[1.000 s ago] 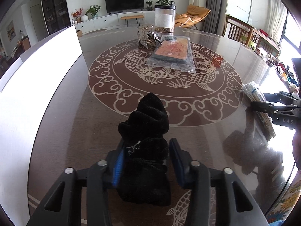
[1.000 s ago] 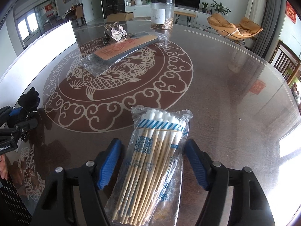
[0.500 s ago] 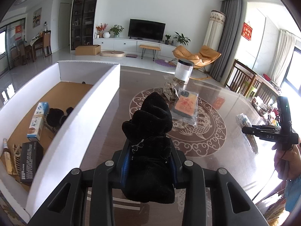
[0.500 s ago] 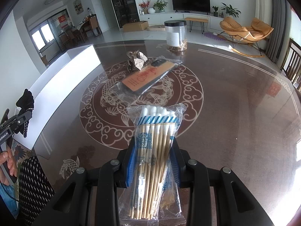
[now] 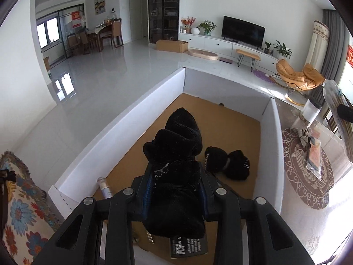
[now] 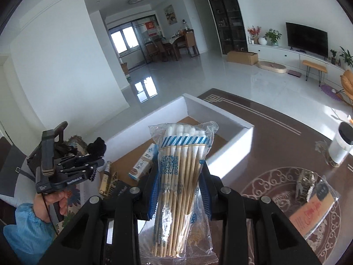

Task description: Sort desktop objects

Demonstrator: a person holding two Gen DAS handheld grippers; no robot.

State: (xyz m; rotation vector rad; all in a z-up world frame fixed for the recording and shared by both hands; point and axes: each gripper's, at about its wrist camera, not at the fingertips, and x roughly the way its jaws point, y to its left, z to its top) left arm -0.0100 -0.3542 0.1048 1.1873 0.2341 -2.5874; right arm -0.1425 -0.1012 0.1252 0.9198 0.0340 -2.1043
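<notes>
My left gripper (image 5: pixel 175 183) is shut on a rolled black sock (image 5: pixel 176 154) and holds it above the white-walled cardboard box (image 5: pixel 123 130). Another black sock pair (image 5: pixel 227 162) lies on the box floor. My right gripper (image 6: pixel 181 176) is shut on a clear bag of cotton swabs (image 6: pixel 181 176) and holds it in the air beside the box (image 6: pixel 220 114). The left gripper with its sock (image 6: pixel 97 148) shows at the left of the right wrist view. The swab bag (image 5: pixel 340 119) shows at the right edge of the left wrist view.
In the box lie a small bottle (image 5: pixel 103 186), a black carton (image 5: pixel 189 246), a blue and white carton (image 6: pixel 143 162) and a comb (image 6: pixel 112 182). On the patterned table (image 6: pixel 275 176) are a packaged orange item (image 6: pixel 313 212), a crumpled foil piece (image 6: pixel 305 183) and a lidded jar (image 6: pixel 342 145).
Both grippers have swung left from the table toward the box. The left one now holds the sock over the box interior. The right one has lifted the swab bag higher.
</notes>
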